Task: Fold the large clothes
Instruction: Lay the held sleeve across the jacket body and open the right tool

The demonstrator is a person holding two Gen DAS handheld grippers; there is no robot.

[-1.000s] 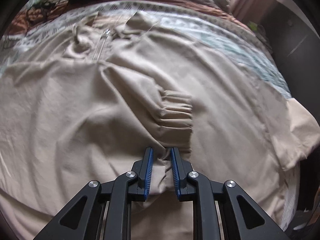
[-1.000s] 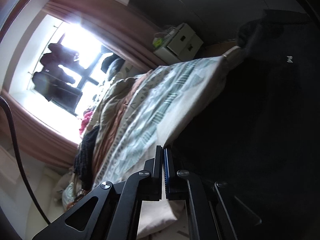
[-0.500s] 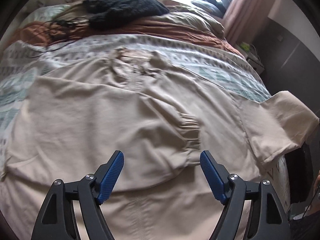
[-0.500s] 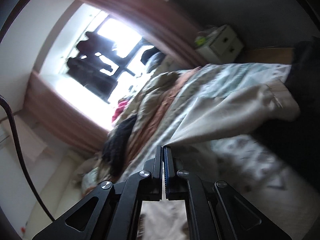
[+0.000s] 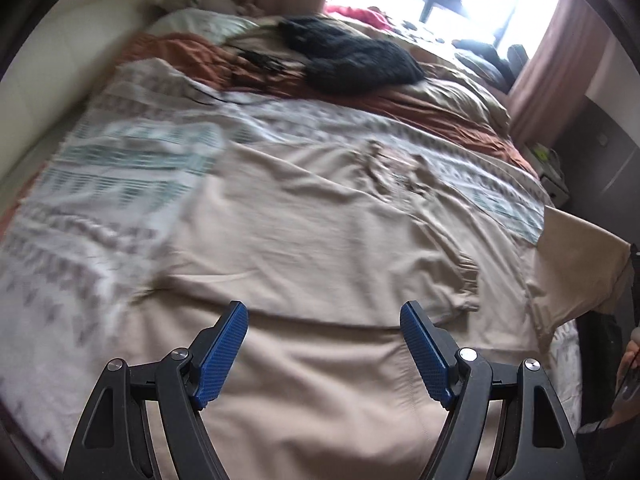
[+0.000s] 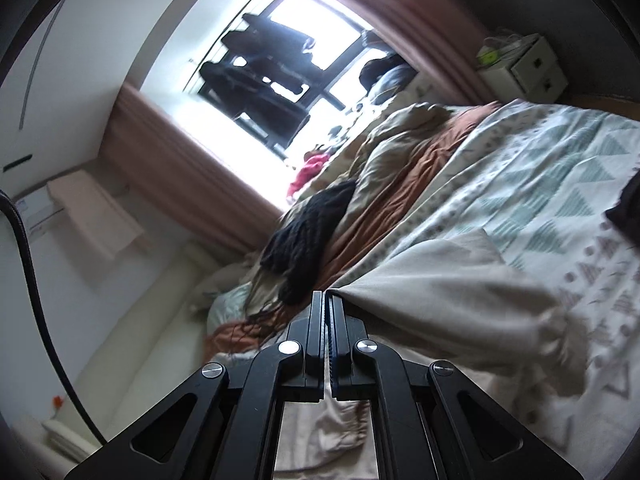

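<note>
A large beige garment [image 5: 320, 240] lies spread flat on the patterned bedspread [image 5: 120, 184]. One sleeve with a gathered cuff [image 5: 468, 280] is folded across its body. My left gripper [image 5: 324, 320] is open and empty, raised above the garment's lower part. My right gripper [image 6: 327, 300] is shut on an edge of the beige garment [image 6: 440, 300] and holds it lifted above the bed; that lifted part shows at the right in the left wrist view [image 5: 576, 264].
A black knitted item [image 5: 352, 60] and rust-brown and tan bedding [image 5: 420, 100] are piled at the bed's far end under a bright window [image 6: 288, 64]. A white bedside cabinet [image 6: 524, 68] stands by the curtain. A wall runs along the bed's left side.
My left gripper let go of the sleeve, opened wide and pulled up and back. My right gripper, still shut on the fabric, swung up and over toward the bed.
</note>
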